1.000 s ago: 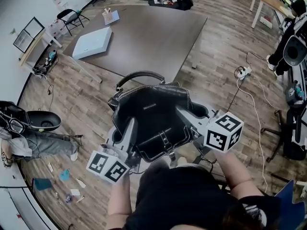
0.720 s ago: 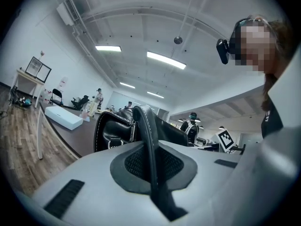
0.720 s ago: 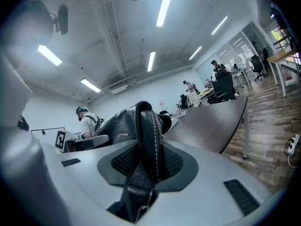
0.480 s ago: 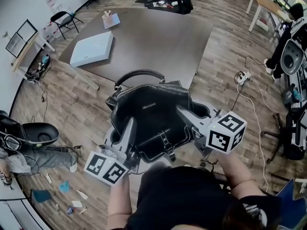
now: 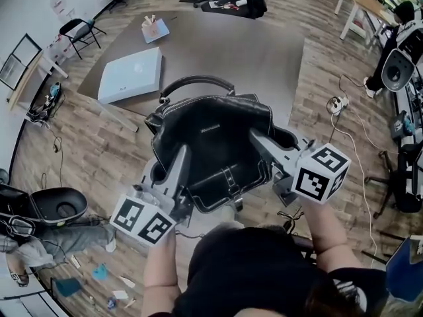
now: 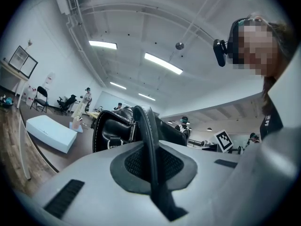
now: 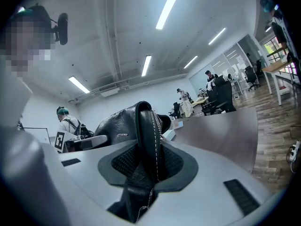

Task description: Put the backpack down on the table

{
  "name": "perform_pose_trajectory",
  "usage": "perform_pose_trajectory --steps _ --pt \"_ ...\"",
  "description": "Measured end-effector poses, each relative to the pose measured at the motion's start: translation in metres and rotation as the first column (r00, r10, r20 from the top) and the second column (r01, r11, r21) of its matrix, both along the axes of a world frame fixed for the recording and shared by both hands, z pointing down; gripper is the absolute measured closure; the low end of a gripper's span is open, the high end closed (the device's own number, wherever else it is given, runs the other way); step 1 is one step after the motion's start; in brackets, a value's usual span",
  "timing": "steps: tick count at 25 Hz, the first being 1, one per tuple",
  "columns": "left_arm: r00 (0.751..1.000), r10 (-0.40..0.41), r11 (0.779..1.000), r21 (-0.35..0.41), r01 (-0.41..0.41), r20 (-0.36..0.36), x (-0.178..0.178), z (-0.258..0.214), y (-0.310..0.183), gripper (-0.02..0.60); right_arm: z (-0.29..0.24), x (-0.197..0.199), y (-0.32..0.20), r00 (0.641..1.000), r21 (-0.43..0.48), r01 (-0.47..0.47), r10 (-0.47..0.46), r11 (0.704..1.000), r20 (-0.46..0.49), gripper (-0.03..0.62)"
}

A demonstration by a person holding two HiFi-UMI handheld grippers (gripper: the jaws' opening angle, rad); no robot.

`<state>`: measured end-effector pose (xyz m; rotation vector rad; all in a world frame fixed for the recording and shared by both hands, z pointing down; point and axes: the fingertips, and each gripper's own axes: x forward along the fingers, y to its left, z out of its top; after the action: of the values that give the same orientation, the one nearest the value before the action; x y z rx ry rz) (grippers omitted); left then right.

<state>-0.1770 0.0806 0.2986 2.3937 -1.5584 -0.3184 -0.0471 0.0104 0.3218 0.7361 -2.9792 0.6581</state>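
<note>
Carrying the backpack (image 5: pixel 211 144), held aloft just short of the table (image 5: pixel 264 58) at twelve o'clock. My left gripper (image 5: pixel 180 160) pinches its strap at eight, and my right gripper (image 5: pixel 259 140) clamps a thick leather fold at three. Next I'd bring it over the tabletop, then lower.

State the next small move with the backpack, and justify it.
Probably carry the backpack a little forward before lowering: the left gripper and right gripper both clamp it, and it hangs at the table's near edge, not yet resting on it.
</note>
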Motion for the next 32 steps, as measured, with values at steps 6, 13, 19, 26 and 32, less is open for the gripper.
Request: perform_pose_trajectory --steps 6,13,19,26,32 --pt "0.999 0.029 0.999 0.038 -0.029 0.022 -0.036 -0.011 -0.041 0.546 -0.013 -0.033 -0.036 0.999 0.033 -0.048 0.048 0.998 0.003 0.474" --pt "0.999 0.027 0.998 0.053 -0.029 0.026 -0.055 -0.017 -0.091 0.546 -0.021 -0.051 -0.085 0.998 0.049 -0.066 0.066 0.997 -0.004 0.474" --pt "0.998 0.036 0.998 0.057 -0.038 0.046 -0.058 -0.017 -0.156 0.546 -0.019 -0.054 -0.149 0.996 0.046 -0.087 0.088 0.995 -0.002 0.474" --pt "0.997 0.046 0.998 0.045 -0.048 0.056 -0.054 -0.014 -0.242 0.546 -0.015 -0.049 -0.233 0.994 0.040 -0.111 0.111 0.993 -0.005 0.474" --pt "0.997 0.061 0.997 0.044 -0.063 0.054 -0.051 -0.008 -0.282 0.546 -0.010 -0.045 -0.271 0.991 0.043 -0.135 0.135 0.990 -0.012 0.474"
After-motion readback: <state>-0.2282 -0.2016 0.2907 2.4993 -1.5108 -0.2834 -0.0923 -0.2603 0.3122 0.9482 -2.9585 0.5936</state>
